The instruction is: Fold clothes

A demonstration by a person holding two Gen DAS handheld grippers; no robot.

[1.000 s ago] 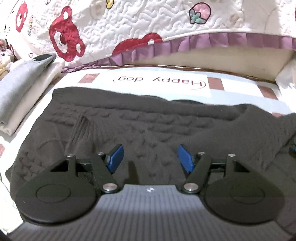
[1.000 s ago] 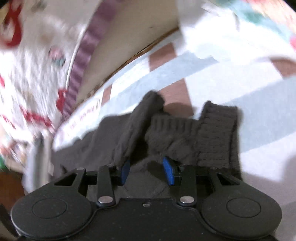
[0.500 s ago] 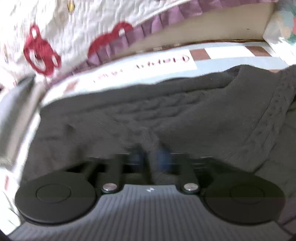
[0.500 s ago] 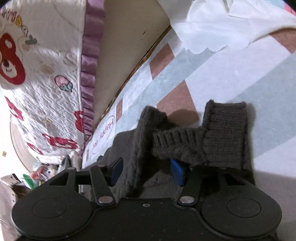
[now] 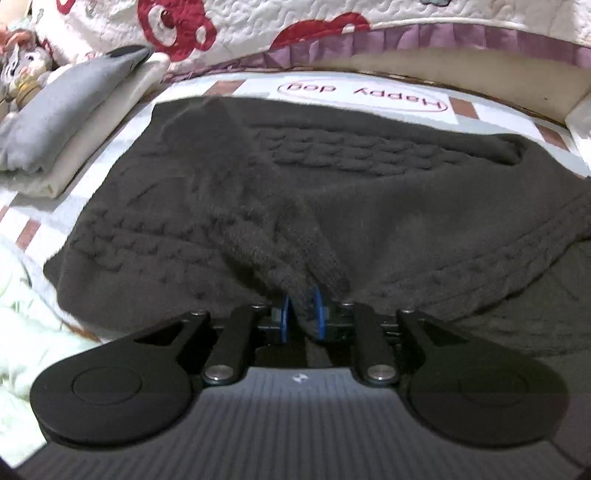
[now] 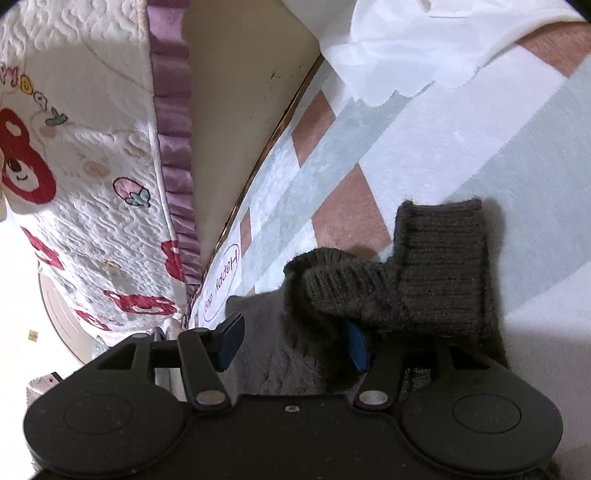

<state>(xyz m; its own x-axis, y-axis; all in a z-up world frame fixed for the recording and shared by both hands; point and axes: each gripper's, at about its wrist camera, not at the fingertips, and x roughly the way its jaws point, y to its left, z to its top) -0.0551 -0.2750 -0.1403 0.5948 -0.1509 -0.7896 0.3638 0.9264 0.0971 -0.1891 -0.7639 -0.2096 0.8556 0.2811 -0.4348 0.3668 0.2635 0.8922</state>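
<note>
A dark grey cable-knit sweater [image 5: 388, 192] lies spread on a striped mat. One sleeve [image 5: 258, 221] is drawn across its body toward me. The ribbed cuff end sits between the blue pads of my left gripper [image 5: 301, 310], which still press it as the jaws are opening slightly. In the right wrist view, the other ribbed cuff [image 6: 439, 266] and a rolled fold [image 6: 343, 291] lie on the mat. My right gripper [image 6: 293, 343] stands open over them. Knit drapes across its right pad without being pinched.
A folded grey garment [image 5: 62, 114] rests on a cream one at the far left, beside a plush toy [image 5: 22, 62]. A bear-print quilt [image 5: 240, 26] with a purple frill hangs behind the mat's "Happy dog" label [image 5: 364, 94]. White cloth [image 6: 424, 48] lies at the far right.
My left gripper shut on the sleeve cuff and dragged it across the sweater body toward me. My right gripper spread its jaws wider, released the fold and rolled.
</note>
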